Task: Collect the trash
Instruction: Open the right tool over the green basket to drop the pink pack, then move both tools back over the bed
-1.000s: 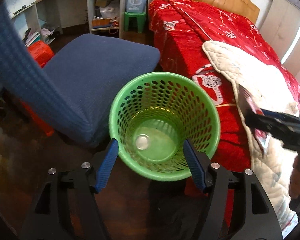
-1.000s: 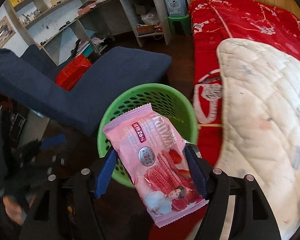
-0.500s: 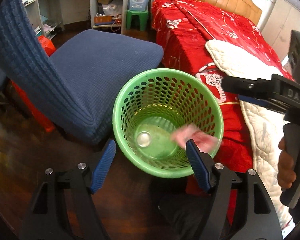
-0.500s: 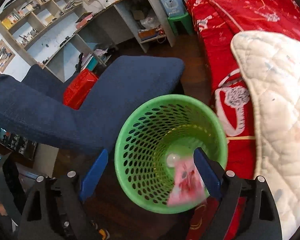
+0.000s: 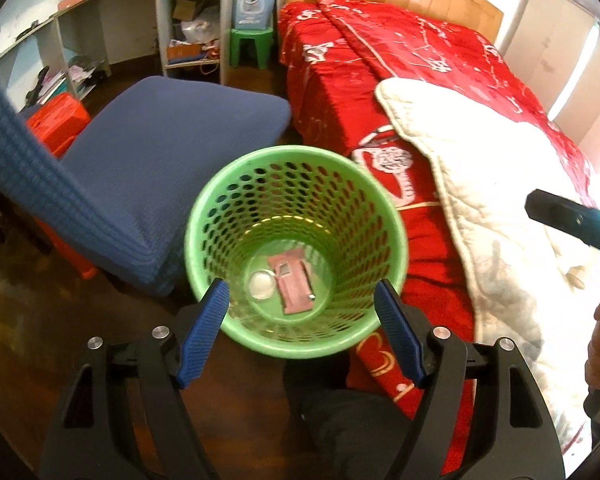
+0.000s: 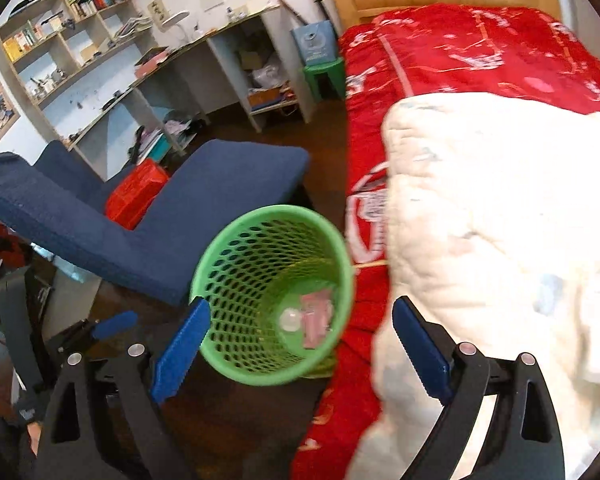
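A bedroom floor: the perforated green plastic wastebasket (image 5: 296, 252) sits frame-centre beside the red-quilted bed (image 5: 400, 80), within easy reach; the pink snack wrapper (image 5: 294, 286) lies at its bottom. The left gripper (image 5: 300, 320) and right gripper (image 6: 296, 344) both hover above with jaws apart, empty.

Left wrist view: close above, facing down into the green basket (image 5: 236, 196). Right wrist view: higher, from its bed (image 6: 440, 60) side. Shared: basket, bed, blue chair (image 5: 160, 128).
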The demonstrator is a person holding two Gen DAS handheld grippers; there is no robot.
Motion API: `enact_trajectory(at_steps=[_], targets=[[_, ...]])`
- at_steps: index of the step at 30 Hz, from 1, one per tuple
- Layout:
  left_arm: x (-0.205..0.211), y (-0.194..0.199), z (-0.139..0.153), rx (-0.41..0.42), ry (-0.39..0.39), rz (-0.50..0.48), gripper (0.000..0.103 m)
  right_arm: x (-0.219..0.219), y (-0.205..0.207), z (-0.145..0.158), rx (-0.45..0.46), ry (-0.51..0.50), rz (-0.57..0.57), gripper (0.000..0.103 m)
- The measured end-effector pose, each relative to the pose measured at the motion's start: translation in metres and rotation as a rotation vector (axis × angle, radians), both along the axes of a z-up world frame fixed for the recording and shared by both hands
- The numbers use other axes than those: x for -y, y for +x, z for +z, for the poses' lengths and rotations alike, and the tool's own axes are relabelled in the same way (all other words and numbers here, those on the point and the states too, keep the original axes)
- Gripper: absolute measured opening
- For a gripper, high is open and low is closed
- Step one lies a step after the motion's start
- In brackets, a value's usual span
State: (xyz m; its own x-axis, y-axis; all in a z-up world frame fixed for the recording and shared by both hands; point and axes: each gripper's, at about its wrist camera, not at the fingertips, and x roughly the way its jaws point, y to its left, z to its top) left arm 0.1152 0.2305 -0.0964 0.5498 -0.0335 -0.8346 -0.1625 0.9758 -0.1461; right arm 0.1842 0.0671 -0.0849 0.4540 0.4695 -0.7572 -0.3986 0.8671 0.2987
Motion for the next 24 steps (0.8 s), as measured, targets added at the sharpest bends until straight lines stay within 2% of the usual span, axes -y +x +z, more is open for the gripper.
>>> enact_trajectory(at_steps=[11,24], targets=[[0.058,0.012,0.014,0.017,-0.005,-0.096,0.076,0.123,-0.048,0.017,0.067,-0.057,-0.180,0.090],[0.150,0.031,0.029,0.033,-0.014,-0.252,0.076,0.280,-0.092,0.025,0.085,-0.117,-0.410,0.090]])
